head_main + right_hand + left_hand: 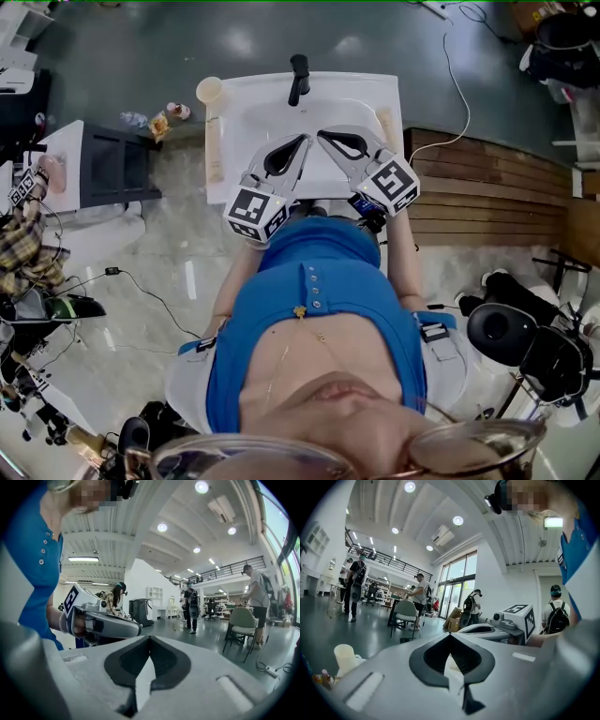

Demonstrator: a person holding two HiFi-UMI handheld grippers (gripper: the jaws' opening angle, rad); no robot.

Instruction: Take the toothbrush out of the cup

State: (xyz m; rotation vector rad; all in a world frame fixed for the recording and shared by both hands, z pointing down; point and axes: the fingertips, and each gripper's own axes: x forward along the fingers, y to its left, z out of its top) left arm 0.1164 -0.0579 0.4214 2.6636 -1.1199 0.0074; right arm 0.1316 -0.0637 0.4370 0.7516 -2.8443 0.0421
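Both left gripper (302,142) and right gripper (323,137) sit pinched shut, empty, over the washbasin (251,111). Only head and left gripper views show the cream cup (210,90) at its corner; toothbrush indiscernible.

Readable text: none found.
Square black-and-white patterns only, on left marker cube (255,214) and right marker cube (394,183); no letters or digits made out.
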